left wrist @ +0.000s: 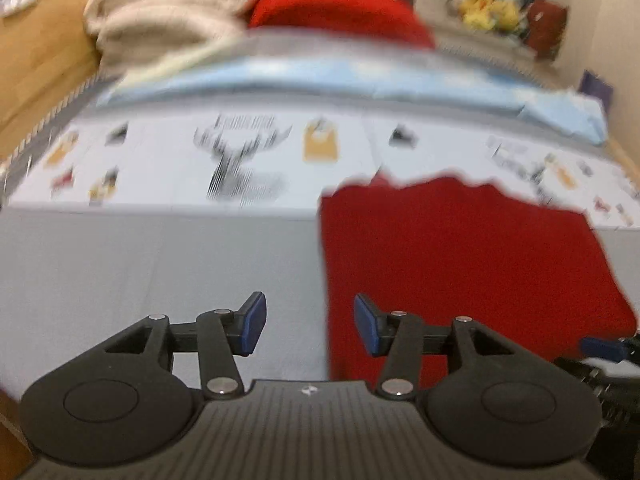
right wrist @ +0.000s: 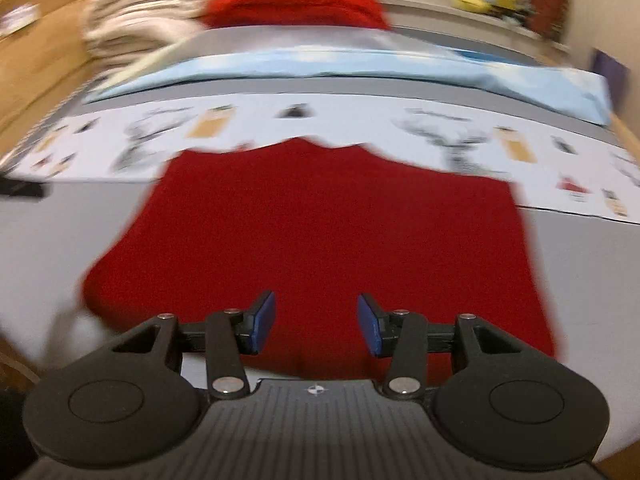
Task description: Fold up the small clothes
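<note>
Left gripper (left wrist: pixel 310 322) partly open, nothing between the blue pads, over grey table (left wrist: pixel 140 272) just left of the red cloth (left wrist: pixel 460 256). Right gripper (right wrist: pixel 316 324) partly open too, empty, above the cloth's near middle. Beyond: printed sheet (right wrist: pixel 360 120), blue cloth (left wrist: pixel 360 76), beige stack (left wrist: pixel 168 12).

No legible text anywhere

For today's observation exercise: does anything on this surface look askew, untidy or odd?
The red cloth lies flat, but its far edge is wavy and uneven, lapping onto the printed sheet, and its near left corner bulges out. Nothing looks spilled or damaged; blur hides fine detail.
</note>
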A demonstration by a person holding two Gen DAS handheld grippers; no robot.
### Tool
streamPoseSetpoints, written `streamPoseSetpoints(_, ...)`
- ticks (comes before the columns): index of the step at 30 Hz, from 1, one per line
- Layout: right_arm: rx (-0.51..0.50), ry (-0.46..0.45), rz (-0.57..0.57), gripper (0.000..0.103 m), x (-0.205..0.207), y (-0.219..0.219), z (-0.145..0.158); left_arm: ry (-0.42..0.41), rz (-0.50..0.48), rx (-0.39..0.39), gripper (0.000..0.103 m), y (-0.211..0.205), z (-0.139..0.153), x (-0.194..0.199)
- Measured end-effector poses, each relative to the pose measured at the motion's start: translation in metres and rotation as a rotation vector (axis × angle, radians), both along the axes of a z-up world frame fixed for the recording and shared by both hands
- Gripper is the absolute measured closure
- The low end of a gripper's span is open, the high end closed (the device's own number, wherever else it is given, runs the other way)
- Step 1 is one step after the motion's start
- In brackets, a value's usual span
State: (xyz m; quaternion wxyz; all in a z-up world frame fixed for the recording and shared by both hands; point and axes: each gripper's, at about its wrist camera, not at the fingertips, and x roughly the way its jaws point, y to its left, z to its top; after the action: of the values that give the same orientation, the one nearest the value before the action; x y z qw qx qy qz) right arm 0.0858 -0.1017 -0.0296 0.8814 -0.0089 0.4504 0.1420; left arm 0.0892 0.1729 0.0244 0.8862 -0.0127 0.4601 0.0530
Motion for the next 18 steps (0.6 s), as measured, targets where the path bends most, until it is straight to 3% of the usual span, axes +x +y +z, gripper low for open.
streamPoseSetpoints(4,0.006,-0.018,0.163,0.072,-0.008,0.060,-0.010,-0.026,0.057,-0.003,0.050,0.026,0.004,-0.001)
streamPoseSetpoints(9,-0.001,-0.076,0.294,0.073,-0.008,0.116,-0.016,0.009,0.084,-0.037,0.049,0.046,-0.001,-0.006)
streamPoseSetpoints(11,-0.027,-0.089,0.315,0.071,-0.008,0.137,-0.019,0.016,0.097,-0.058,0.050,0.055,-0.002,-0.009)
streamPoseSetpoints(15,-0.059,-0.078,0.336,0.053,-0.004,0.162,-0.029,0.020,0.126,-0.075,0.050,0.071,-0.006,-0.006)
streamPoseSetpoints(18,-0.101,-0.060,0.368,0.047,-0.004,0.186,-0.044,0.021,0.150,-0.106,0.050,0.082,-0.006,-0.006)
